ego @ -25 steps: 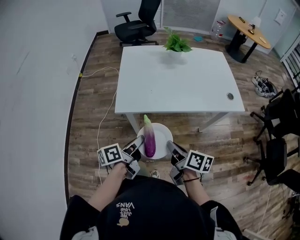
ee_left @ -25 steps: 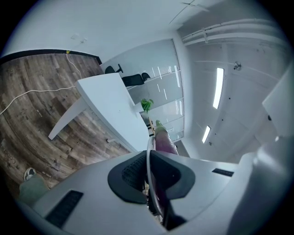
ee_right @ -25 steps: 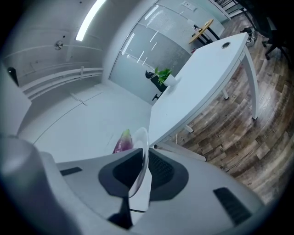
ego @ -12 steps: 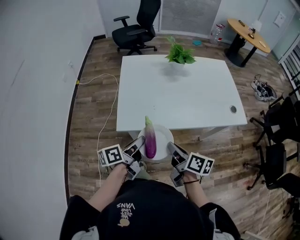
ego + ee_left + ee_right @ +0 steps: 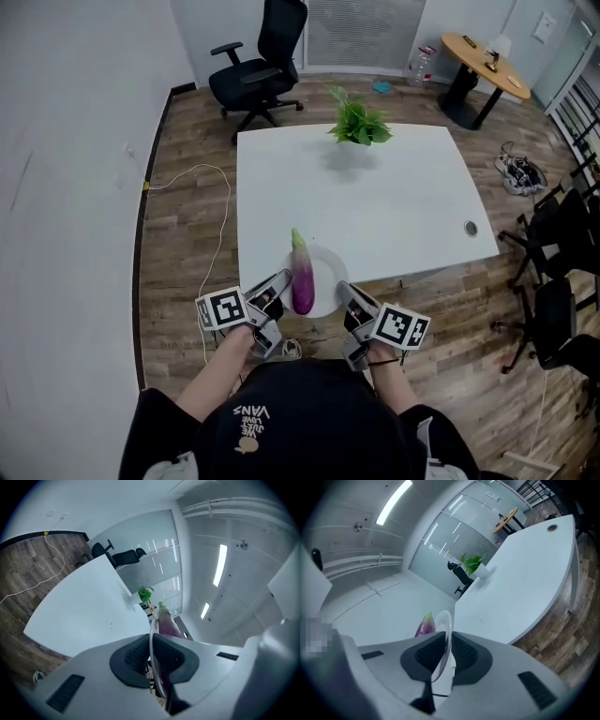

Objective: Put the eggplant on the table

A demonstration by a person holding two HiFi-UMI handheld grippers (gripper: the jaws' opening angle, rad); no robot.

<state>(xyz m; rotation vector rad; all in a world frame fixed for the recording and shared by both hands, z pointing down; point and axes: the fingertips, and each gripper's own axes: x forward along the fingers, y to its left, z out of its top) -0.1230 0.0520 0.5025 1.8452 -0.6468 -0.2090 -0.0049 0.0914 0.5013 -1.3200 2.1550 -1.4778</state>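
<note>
Closer now than a second ago, the white table (image 5: pixel 375 202) has slid under the far rim of the plate (image 5: pixel 324 270), which then hung over bare floor short of the table's edge. The eggplant and my two grips on the plate look unchanged.

Far left, a pale cable (image 5: pixel 192 183) loops over the wooden floor (image 5: pixel 183 272), and a black office chair (image 5: pixel 258 66) stands beyond the table's left corner.

My left gripper (image 5: pixel 279 285) is clamped on the plate's left rim. Its own view shows both dark pads pressed against the thin white edge (image 5: pixel 151 637), with the left gripper (image 5: pixel 151 654) closed tight on it.

The eggplant (image 5: pixel 302 277) lies lengthwise on the plate between my grippers, green stem end pointing away from me toward the table, purple body toward me. It is on the plate, not on the table top. From the left it rises just past the rim (image 5: pixel 167 621).

My right gripper (image 5: pixel 343 292) pinches the right rim the same way, pads shut on the plate edge (image 5: pixel 443 626), and the right gripper (image 5: pixel 443 654) has the eggplant (image 5: pixel 423 626) showing beyond it.

A potted plant (image 5: pixel 358 122) sits at the table's far edge. To the right are a round wooden table (image 5: pixel 483 56) and dark chairs (image 5: pixel 561 281).
</note>
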